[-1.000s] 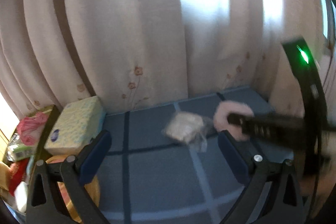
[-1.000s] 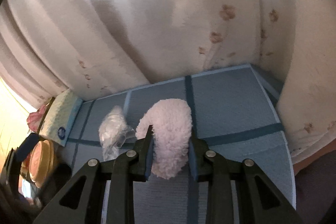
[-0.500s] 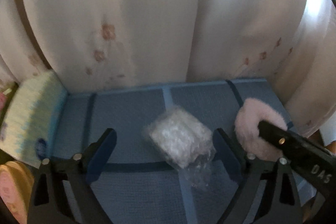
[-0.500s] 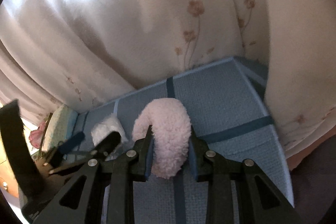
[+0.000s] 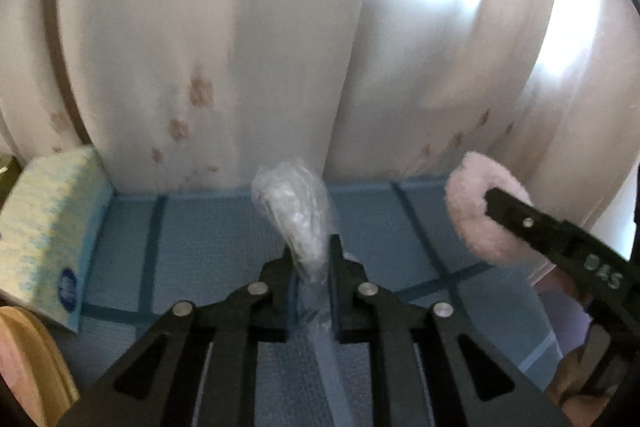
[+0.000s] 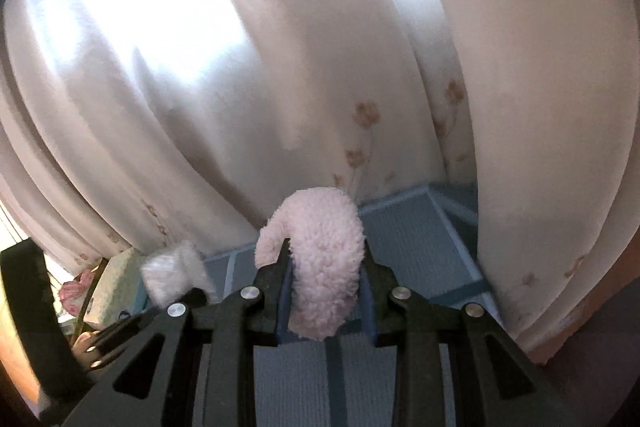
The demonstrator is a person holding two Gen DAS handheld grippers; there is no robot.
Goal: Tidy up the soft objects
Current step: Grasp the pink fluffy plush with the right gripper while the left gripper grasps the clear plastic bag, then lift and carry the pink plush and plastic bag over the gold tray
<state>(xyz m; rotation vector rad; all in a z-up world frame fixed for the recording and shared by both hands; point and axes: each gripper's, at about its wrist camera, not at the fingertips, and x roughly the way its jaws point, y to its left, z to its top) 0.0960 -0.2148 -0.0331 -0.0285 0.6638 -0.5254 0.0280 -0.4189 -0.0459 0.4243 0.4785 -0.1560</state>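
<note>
My left gripper (image 5: 311, 259) is shut on a clear plastic bag of white soft stuff (image 5: 294, 211) and holds it above the blue checked cloth (image 5: 208, 243). My right gripper (image 6: 325, 275) is shut on a fluffy pink ring (image 6: 324, 259) and holds it raised. The pink ring (image 5: 476, 211) and the right gripper show at the right of the left wrist view. The bag (image 6: 172, 271) and the left gripper show at the lower left of the right wrist view.
A pale tissue pack (image 5: 48, 239) lies at the left edge of the blue cloth. White flowered curtains (image 5: 240, 47) hang close behind the cloth. A round pink and yellow item (image 5: 28, 367) sits at the lower left.
My left gripper has closed on the plastic bag and lifted it off the cloth. My right gripper has risen with the pink ring.
</note>
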